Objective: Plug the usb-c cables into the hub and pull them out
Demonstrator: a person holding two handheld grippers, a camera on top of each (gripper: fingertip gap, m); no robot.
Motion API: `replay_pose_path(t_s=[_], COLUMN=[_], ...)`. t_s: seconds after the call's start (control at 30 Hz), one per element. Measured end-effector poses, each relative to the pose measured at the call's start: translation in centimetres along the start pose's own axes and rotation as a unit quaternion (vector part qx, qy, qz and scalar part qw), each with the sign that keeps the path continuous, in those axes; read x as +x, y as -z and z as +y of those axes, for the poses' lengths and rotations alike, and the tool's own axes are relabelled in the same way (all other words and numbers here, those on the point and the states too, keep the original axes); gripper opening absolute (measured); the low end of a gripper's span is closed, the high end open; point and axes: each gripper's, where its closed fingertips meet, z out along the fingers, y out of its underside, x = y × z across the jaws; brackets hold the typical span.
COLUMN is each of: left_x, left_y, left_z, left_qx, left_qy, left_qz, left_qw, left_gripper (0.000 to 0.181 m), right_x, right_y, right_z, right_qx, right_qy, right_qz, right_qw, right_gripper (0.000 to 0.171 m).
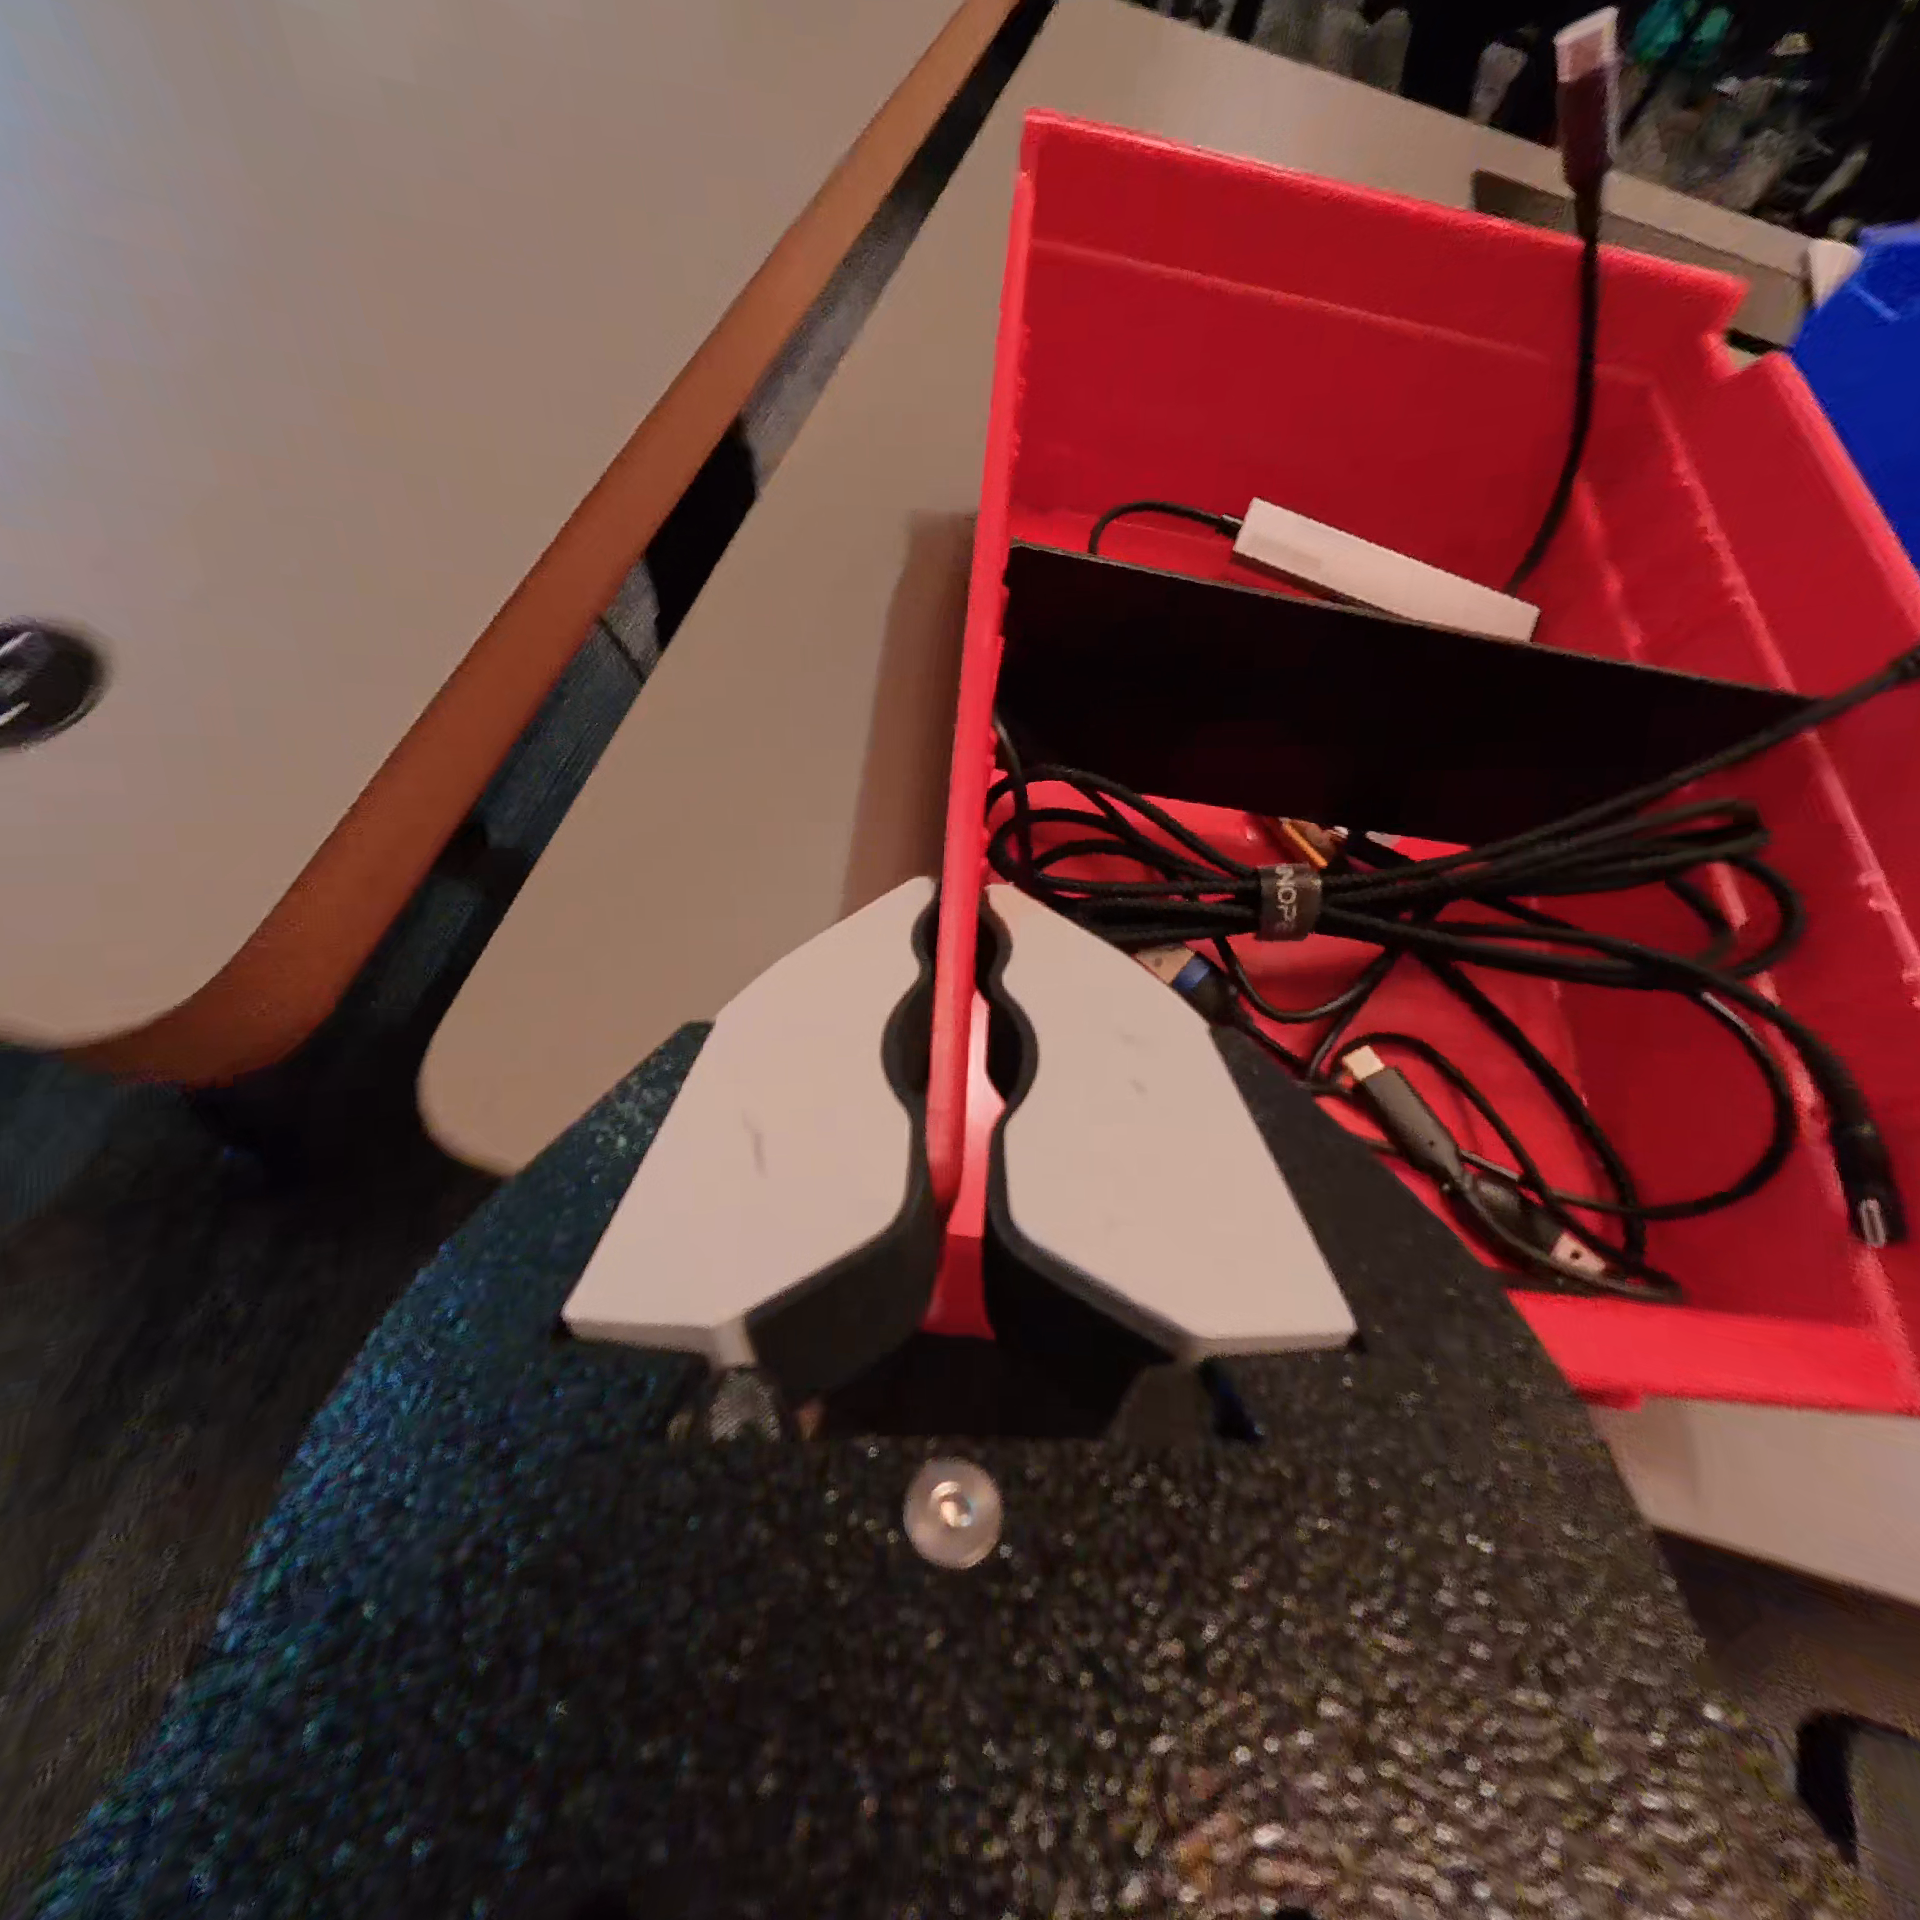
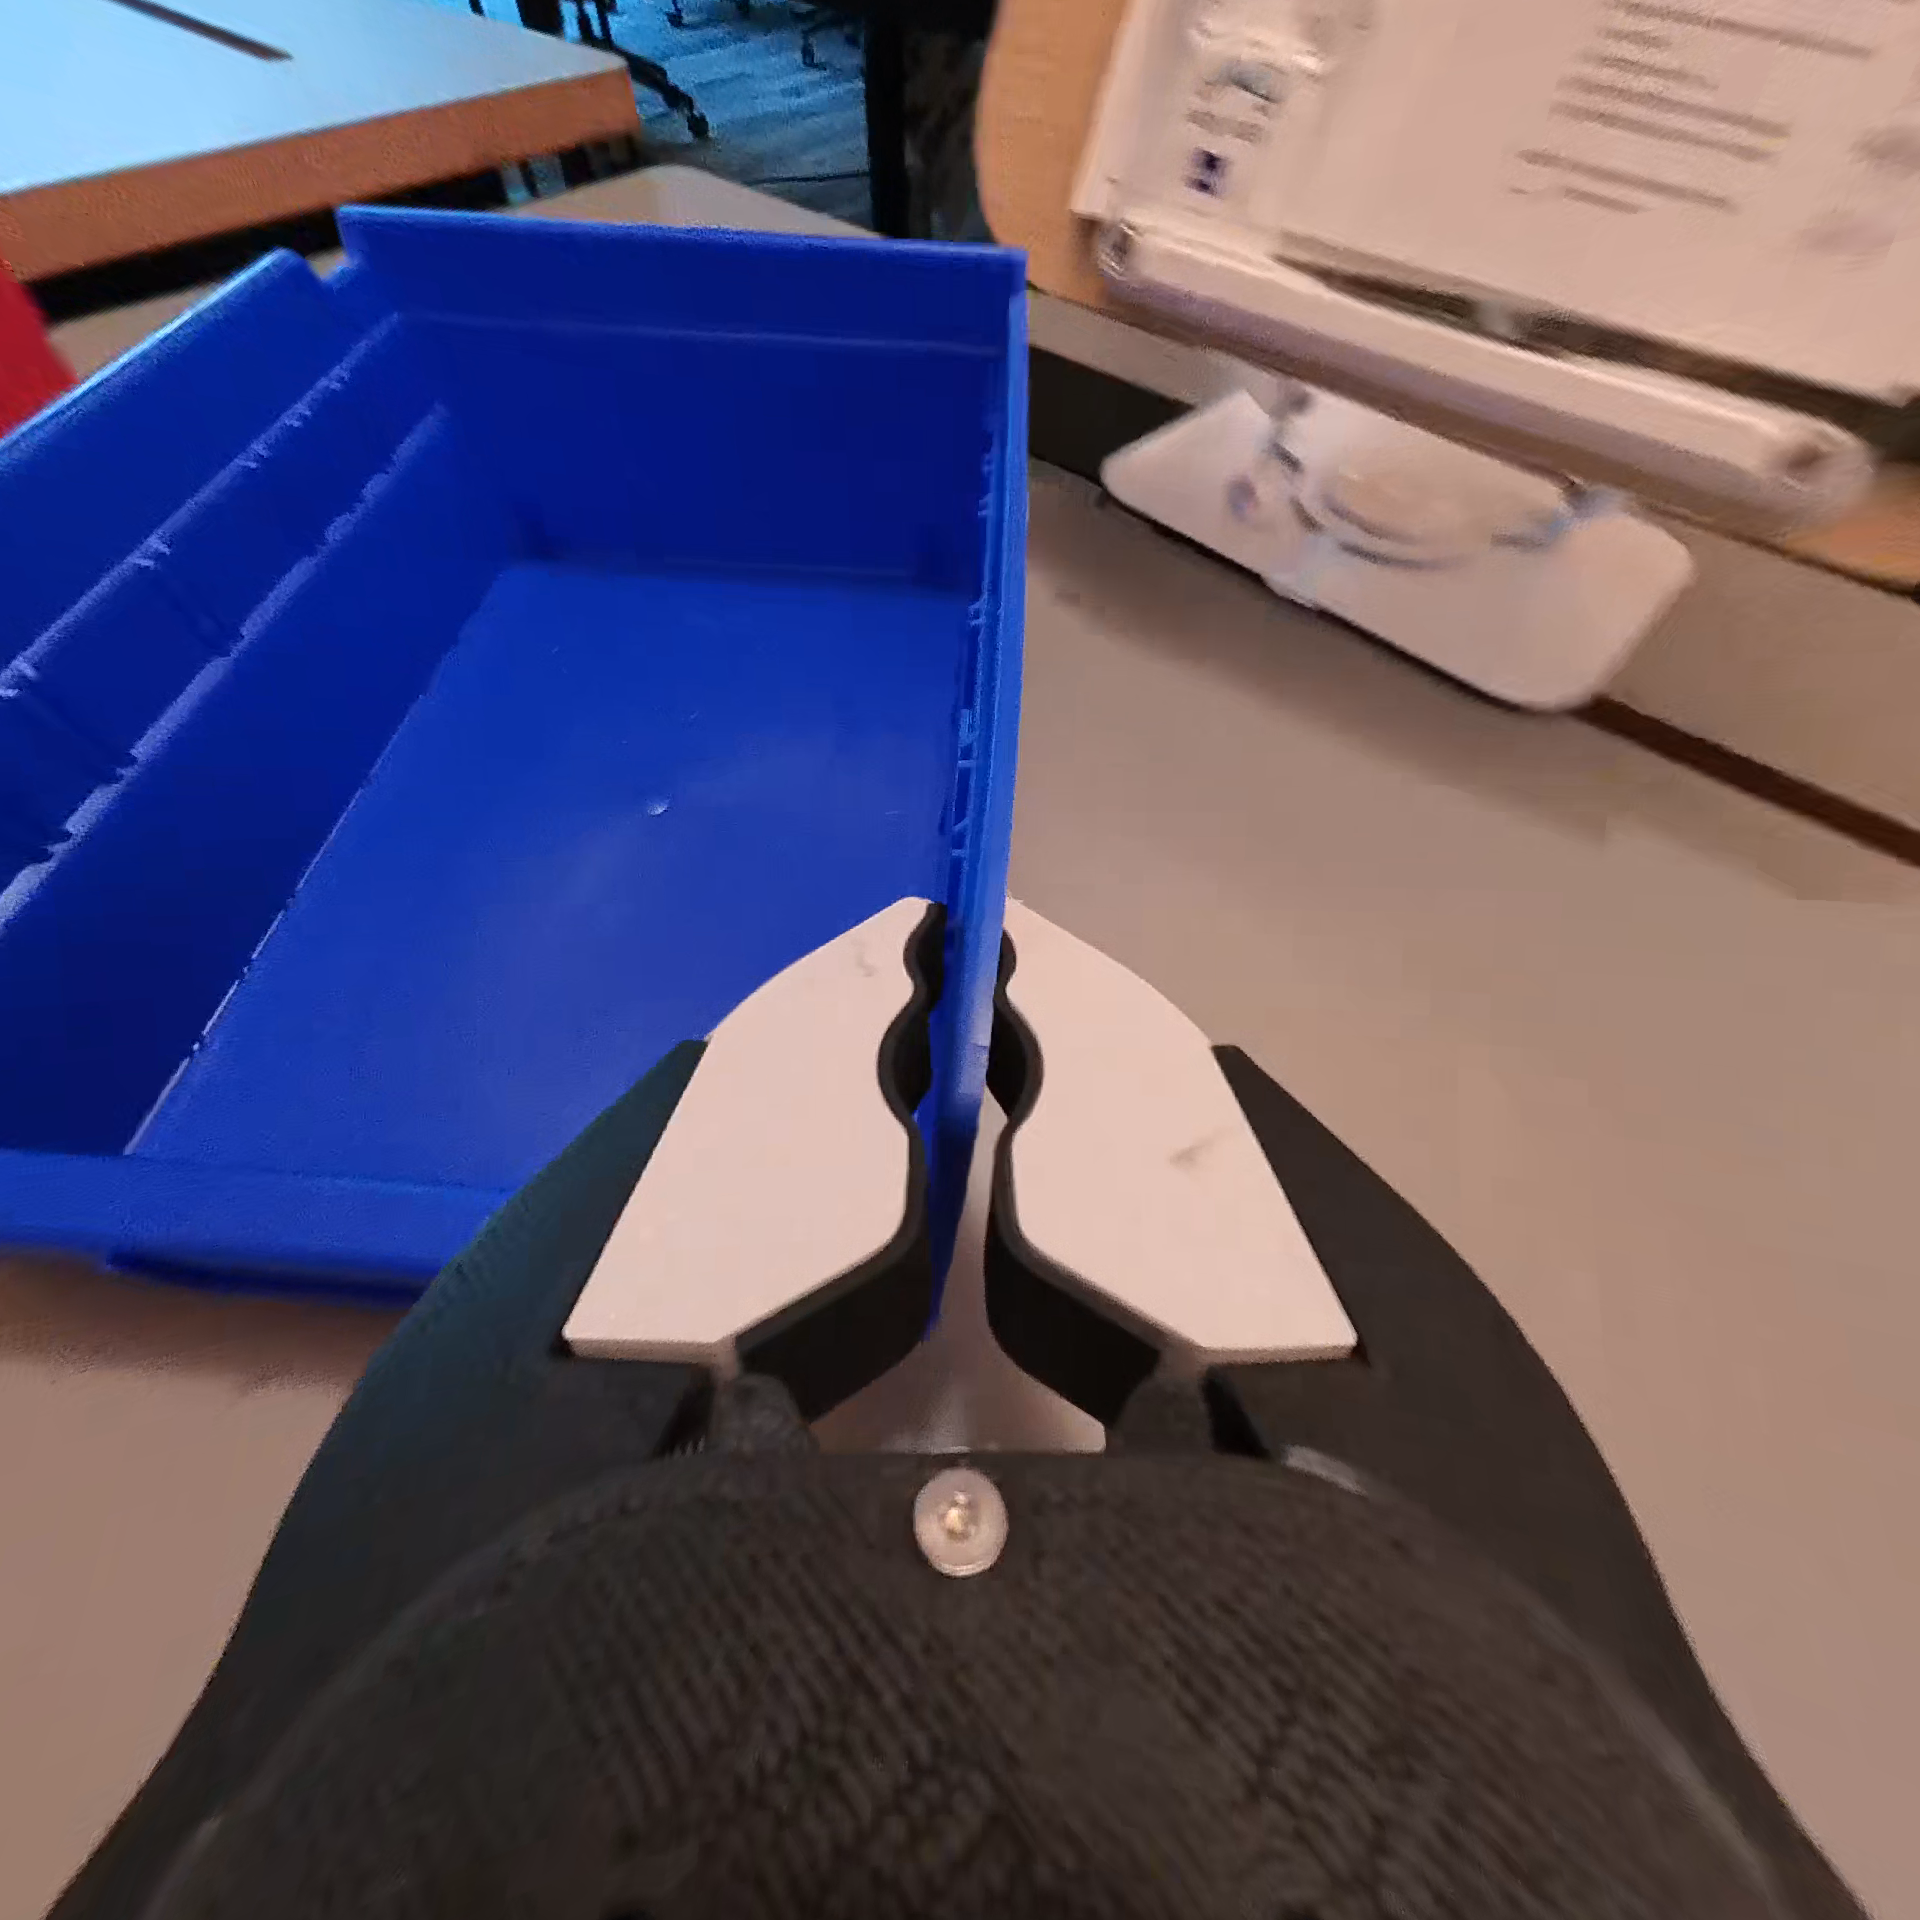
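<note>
While its grey, wavy-edged fingers (image 1: 821, 1122) close on the thin left wall of the red plastic bin (image 1: 1299, 405), the left gripper (image 1: 961, 914) sits at the lower centre of the left wrist view, clamped on that wall. Inside the bin, a flat black divider (image 1: 1351, 686) crosses at mid-frame; beyond it, toward the upper right, lies the pale rectangular hub (image 1: 1382, 566) with a thin black lead. Below the divider, a bundle of braided black cables (image 1: 1455, 914), bound by a dark strap, sprawls across the red floor, and a usb-c plug (image 1: 1387, 1081) with a metal tip rests near the lower right. Another connector (image 1: 1590, 94) at the upper right is blurred, so its type is perhaps unclear. In the right wrist view, the right gripper (image 2: 971, 920) pinches the right wall of a smooth blue bin (image 2: 675, 436) standing on a beige table (image 2: 1455, 1039); a blurred white object (image 2: 1403, 540) lies at the upper right.
</note>
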Motion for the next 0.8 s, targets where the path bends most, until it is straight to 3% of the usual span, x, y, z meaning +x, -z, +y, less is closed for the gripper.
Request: replay_pose_path(t_s=[0.03, 0.2, 0.37, 0.57, 0.8], left_x=[0.8, 5.4, 10.5, 15.4, 17.4], left_y=[-1.0, -7.7, -15.7, -23.0, -25.5], left_z=[-0.5, -3.9, -8.0, -11.8, -13.1], left_qx=[0.002, 0.004, 0.007, 0.018, 0.029], left_qy=[-0.01, -0.055, -0.071, -0.113, -0.134], left_qz=[0.006, 0.029, 0.059, 0.069, 0.061], left_qw=[1.0, 0.998, 0.996, 0.991, 0.989], left_gripper=[0.003, 0.003, 0.003, 0.003, 0.007], right_x=[1.6, 11.9, 23.4, 33.1, 35.4], right_y=[2.4, 13.3, 19.9, 20.8, 19.9], right_z=[1.1, 6.4, 9.9, 10.9, 10.5], right_qx=[-0.001, -0.009, -0.018, -0.028, -0.027], right_qy=[-0.007, -0.05, -0.11, -0.137, -0.138], right_qz=[0.013, 0.131, 0.259, 0.328, 0.334], right_qw=[1.0, 0.99, 0.96, 0.934, 0.932], right_gripper=[0.006, 0.005, 0.005, 0.005, 0.006])
